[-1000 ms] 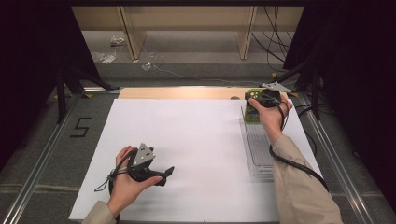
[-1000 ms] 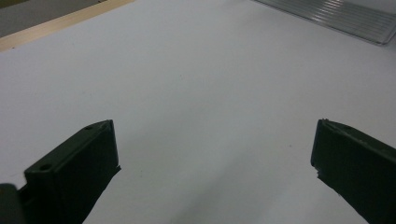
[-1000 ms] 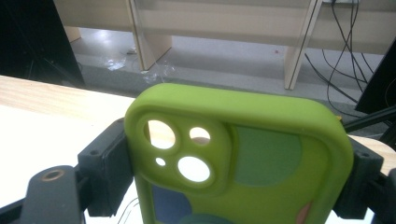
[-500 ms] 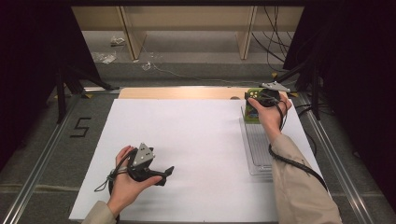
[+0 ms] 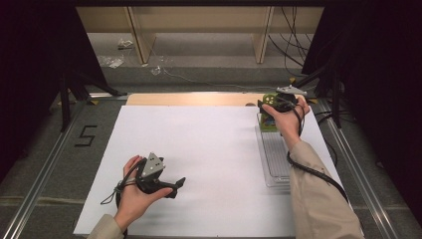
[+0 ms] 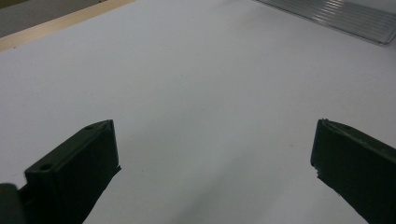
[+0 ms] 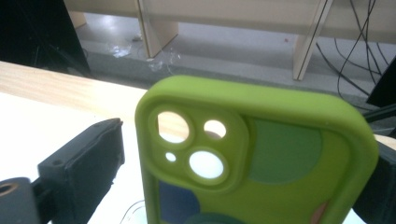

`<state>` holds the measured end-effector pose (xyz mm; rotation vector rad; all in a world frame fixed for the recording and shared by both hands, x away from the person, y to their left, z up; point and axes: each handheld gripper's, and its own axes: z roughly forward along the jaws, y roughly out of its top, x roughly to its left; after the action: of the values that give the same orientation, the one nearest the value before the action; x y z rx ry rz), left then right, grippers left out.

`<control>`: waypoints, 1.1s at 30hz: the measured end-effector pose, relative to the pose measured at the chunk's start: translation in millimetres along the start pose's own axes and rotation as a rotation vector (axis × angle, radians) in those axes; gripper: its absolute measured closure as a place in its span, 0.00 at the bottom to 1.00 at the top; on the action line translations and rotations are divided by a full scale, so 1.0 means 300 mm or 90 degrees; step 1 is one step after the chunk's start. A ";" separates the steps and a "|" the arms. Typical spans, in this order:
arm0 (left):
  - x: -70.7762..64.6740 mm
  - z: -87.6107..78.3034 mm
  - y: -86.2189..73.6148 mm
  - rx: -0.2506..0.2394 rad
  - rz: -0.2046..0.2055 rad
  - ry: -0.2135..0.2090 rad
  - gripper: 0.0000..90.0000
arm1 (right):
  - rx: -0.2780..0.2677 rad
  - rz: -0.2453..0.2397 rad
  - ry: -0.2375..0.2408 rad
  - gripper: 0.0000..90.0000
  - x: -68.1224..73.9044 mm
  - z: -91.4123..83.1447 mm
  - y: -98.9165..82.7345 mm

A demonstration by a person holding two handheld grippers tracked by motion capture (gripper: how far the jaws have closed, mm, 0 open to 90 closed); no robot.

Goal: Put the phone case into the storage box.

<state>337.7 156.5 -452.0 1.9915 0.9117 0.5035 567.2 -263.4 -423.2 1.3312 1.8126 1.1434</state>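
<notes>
Right gripper (image 7: pixel 233 154): jaws just opened further, spread wide; green phone case (image 7: pixel 252 158) stands upright between them, left pad seen clear of it, right side hidden. Case sits at far end of clear ribbed tray (image 5: pixel 274 154). Withdrawal best made straight back, case left untouched. Left gripper (image 6: pixel 215 154) spread, empty, over white board (image 5: pixel 199 149).

Green phone case (image 7: pixel 261 154) stands upright between tool (image 7: pixel 243 186) jaws.
</notes>
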 end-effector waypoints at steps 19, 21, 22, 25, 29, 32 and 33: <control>0.000 0.000 0.000 0.000 -0.001 0.001 0.00 | 0.028 0.018 0.004 0.02 0.006 -0.068 0.003; 0.000 0.000 0.000 -0.001 -0.001 0.001 0.00 | 0.030 0.019 0.005 0.02 0.007 -0.079 0.001; 0.000 -0.001 0.001 -0.001 -0.001 0.001 0.00 | 0.030 0.019 0.008 0.02 0.009 -0.084 0.000; 0.001 -0.001 0.001 -0.001 -0.001 0.001 0.00 | 0.031 0.014 0.006 0.02 0.011 -0.101 -0.002; 0.001 -0.001 0.001 -0.001 -0.002 0.001 0.00 | 0.027 0.014 0.006 0.03 0.010 -0.116 -0.005; 0.001 -0.001 0.001 -0.001 -0.002 0.001 0.00 | 0.022 0.017 0.003 0.03 0.005 -0.121 -0.004; 0.001 -0.001 0.001 -0.001 -0.002 0.001 0.00 | 0.022 0.018 0.003 0.03 0.004 -0.124 -0.003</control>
<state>337.7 156.8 -451.6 1.9884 0.9152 0.5040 534.9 -272.9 -407.6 1.3788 1.8303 1.1361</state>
